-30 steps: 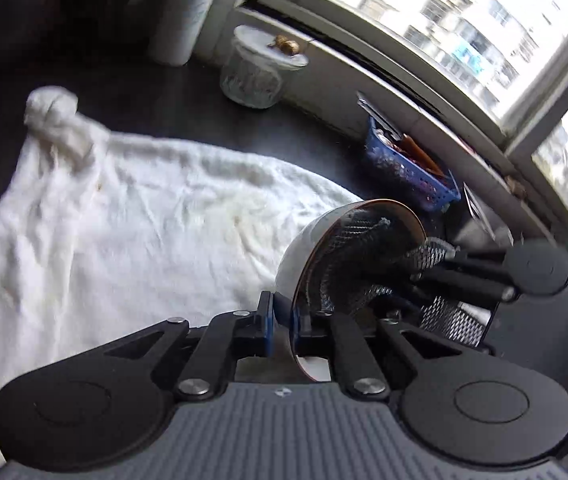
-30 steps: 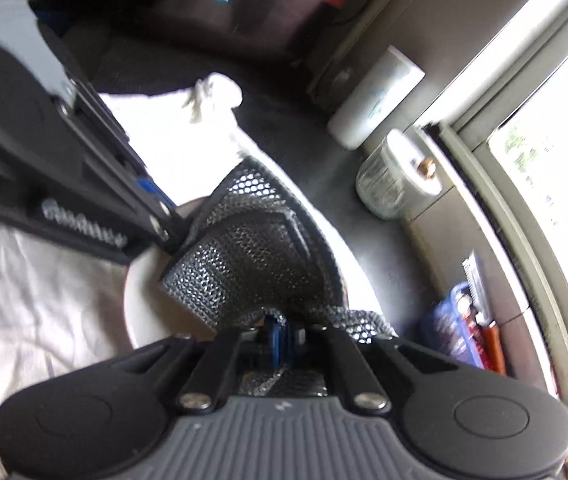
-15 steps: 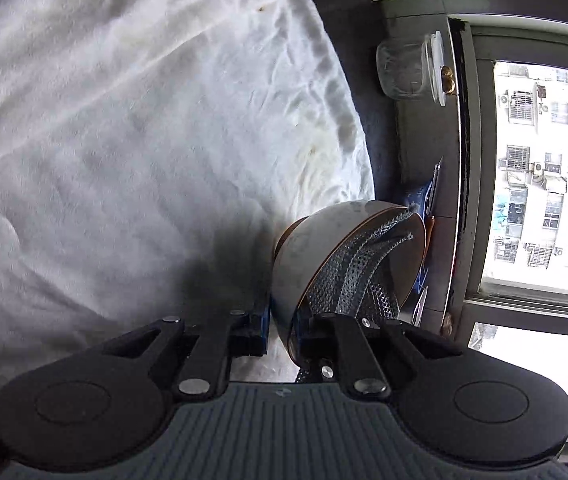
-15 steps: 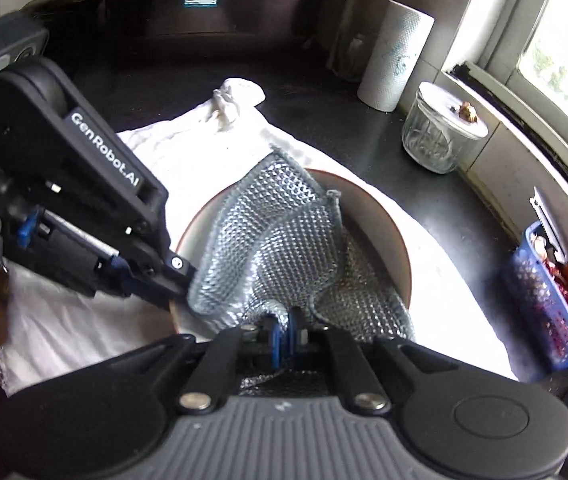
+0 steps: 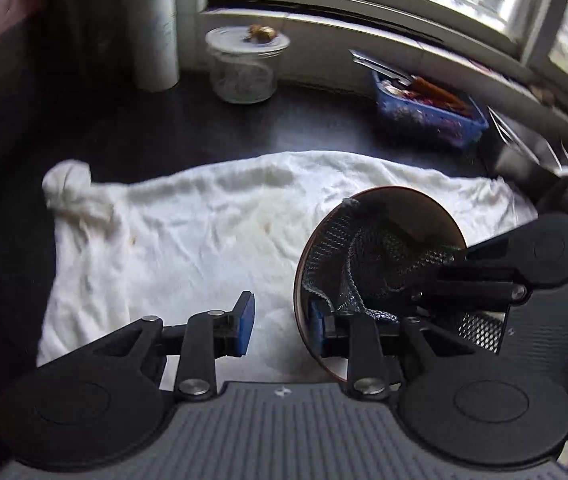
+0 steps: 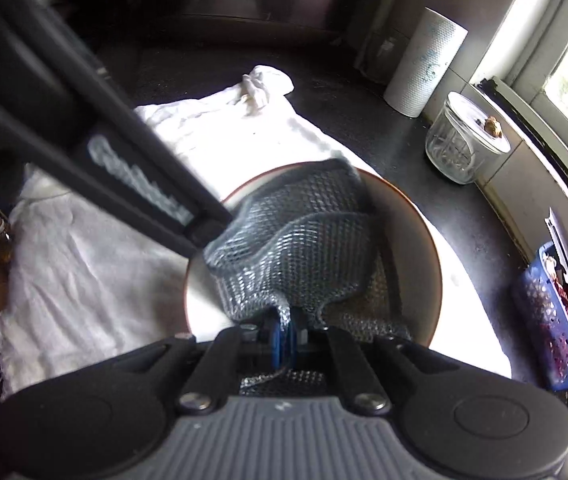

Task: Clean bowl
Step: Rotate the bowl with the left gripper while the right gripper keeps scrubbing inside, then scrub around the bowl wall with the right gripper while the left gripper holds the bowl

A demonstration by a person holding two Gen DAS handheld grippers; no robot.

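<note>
A brown-rimmed bowl (image 5: 415,212) stands tilted on its side on a white towel (image 5: 184,232), its mouth turned toward the right gripper. A silver mesh scouring cloth (image 5: 371,256) is bunched inside it. My left gripper (image 5: 280,320) is opening: one blue pad sits inside the rim, the other stands well clear on the outside, so the rim lies between them unpressed. In the right wrist view my right gripper (image 6: 284,332) is shut on the mesh cloth (image 6: 295,240), which spreads across the bowl (image 6: 415,240). The left gripper's black finger (image 6: 208,228) reaches to the bowl's left rim.
On the dark counter behind the towel stand a paper towel roll (image 5: 152,28), a lidded glass jar (image 5: 244,68) and a blue basket (image 5: 427,116) of small items below the window sill. A knotted towel corner (image 5: 68,188) lies at the far left.
The left gripper's jaws, clamped on the bowl rim before, have parted. The left hand has rolled and swung, so its view changed sharply. The right gripper stays clamped on the mesh cloth.
</note>
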